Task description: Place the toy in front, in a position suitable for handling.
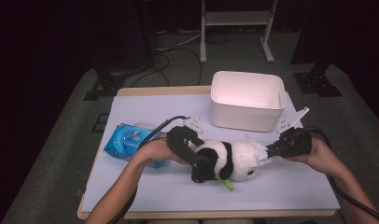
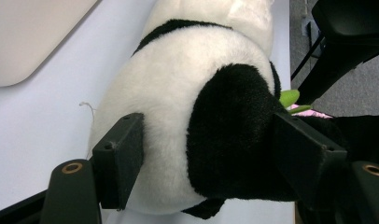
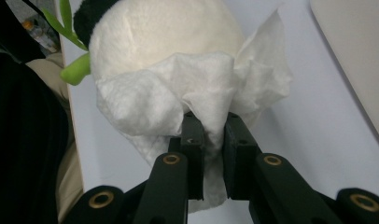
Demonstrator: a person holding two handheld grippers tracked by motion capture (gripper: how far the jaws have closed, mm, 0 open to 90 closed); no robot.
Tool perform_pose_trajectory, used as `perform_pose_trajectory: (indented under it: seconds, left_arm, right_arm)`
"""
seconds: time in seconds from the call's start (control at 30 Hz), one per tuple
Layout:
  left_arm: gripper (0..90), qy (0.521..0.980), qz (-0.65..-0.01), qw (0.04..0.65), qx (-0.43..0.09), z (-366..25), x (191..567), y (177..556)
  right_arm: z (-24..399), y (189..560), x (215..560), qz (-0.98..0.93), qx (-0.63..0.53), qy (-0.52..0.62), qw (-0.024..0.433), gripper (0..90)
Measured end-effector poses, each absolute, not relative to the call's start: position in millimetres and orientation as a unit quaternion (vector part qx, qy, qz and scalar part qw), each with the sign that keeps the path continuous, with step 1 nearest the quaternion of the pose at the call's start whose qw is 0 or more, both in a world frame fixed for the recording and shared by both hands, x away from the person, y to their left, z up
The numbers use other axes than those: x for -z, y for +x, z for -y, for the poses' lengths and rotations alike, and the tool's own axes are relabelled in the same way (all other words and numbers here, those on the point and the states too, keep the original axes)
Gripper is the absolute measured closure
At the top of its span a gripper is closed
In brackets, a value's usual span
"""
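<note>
A black and white plush panda point(image 1: 227, 161) lies on its side in the middle of the table, a green leaf point(image 1: 226, 184) sticking out at its front. My left gripper point(image 1: 200, 161) is shut on the panda's body point(image 2: 197, 135), one pad on the white fur and one on the black limb. My right gripper point(image 1: 270, 151) is shut on a crumpled white wipe point(image 3: 187, 93) and presses it against the panda's white head point(image 3: 164, 32). In the high view the wipe point(image 1: 260, 150) shows at the panda's right end.
A white plastic bin point(image 1: 248, 100) stands behind the panda at the back right of the pale blue table mat point(image 1: 281, 186). A blue pack of wipes point(image 1: 124, 142) lies left of my left hand. Beyond the table are stand legs and cables on the grey floor.
</note>
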State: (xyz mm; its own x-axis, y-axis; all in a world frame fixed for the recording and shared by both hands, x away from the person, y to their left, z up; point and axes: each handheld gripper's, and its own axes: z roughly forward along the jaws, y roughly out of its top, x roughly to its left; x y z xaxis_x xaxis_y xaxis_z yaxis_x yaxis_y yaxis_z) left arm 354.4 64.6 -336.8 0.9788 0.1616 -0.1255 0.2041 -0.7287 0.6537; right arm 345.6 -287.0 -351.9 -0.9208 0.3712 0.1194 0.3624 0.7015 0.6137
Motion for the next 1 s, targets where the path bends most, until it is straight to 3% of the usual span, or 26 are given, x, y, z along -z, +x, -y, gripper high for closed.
perform_pose_trajectory:
  seconds: [0.53, 1.0]
  left_arm:
    - [27.3, 0.931, -0.085, 0.353, 0.024, -53.3, 337.3, 350.7]
    - [27.3, 0.932, -0.074, 0.355, 0.015, -43.7, 338.6, 348.1]
  right_arm:
    - [236.9, 357.3, 327.0, -0.931, -0.337, 0.141, 0.008, 79.7]
    - [192.6, 354.4, 327.1, -0.94, -0.328, 0.097, -0.001, 79.7]
